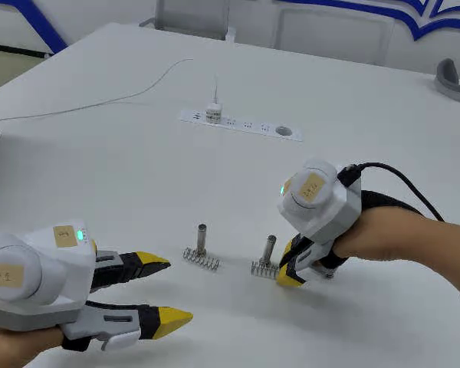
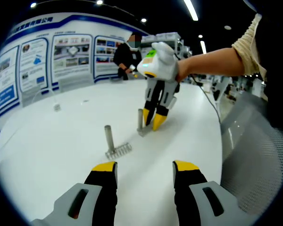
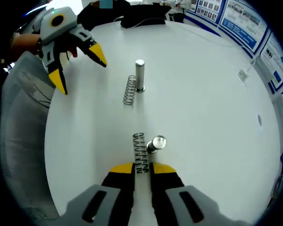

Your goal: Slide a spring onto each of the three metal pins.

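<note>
1. Mid-table, I see a spring (image 3: 140,153) flat beside an upright pin (image 3: 156,143), its end pinched in my right gripper's (image 3: 141,168) narrow jaws.
2. Second spring (image 1: 202,259) lies just beside second pin (image 1: 202,238).
3. Left gripper (image 1: 179,290) wide, empty, near table's (image 1: 138,153) front edge.

The smooth white counter (image 1: 138,153) is matt with a faint sheen. The short silver metal pins (image 3: 140,74) are polished and bright on their flat ends. The thin coiled wire springs (image 3: 129,89) gleam. The left gripper (image 1: 180,290) and right gripper (image 1: 285,277) have glossy white plastic shells, matt black-and-yellow plastic jaws and tan paper labels (image 1: 64,236).
</note>
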Tool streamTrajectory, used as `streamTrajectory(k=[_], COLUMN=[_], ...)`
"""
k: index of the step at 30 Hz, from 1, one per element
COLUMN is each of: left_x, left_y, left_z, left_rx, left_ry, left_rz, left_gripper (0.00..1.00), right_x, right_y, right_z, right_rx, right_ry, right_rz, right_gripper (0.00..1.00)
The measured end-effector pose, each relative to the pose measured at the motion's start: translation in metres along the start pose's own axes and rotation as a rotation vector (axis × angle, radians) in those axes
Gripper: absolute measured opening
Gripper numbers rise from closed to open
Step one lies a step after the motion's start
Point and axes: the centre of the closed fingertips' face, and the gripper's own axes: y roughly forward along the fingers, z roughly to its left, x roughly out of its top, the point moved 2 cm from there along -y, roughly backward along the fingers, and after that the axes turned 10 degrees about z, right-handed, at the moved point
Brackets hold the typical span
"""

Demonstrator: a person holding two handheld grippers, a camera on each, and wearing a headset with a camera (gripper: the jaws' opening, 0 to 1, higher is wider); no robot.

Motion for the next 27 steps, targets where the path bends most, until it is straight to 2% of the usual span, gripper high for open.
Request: streamTrajectory(k=[7, 15, 27], left_x=[0.0, 0.001, 0.004], left_y=[0.0, 0.0, 0.003], left_z=[0.0, -0.001, -0.006], left_rx=[-0.001, -0.003, -0.029], left_ry=[0.001, 0.004, 0.034], left_rz=[0.0, 0.0, 0.01], left_gripper=[0.47, 0.47, 0.45], right_x=[0.0, 0.0, 0.007], right_y=[0.0, 0.0, -0.013], right_z=[0.002, 0.003, 0.028], right_rx=[0.01, -0.004, 0.005], right_ry=[0.005, -0.001, -0.073], right_rz=[0.002, 0.004, 0.01], right_gripper=[0.12, 0.12, 0.12])
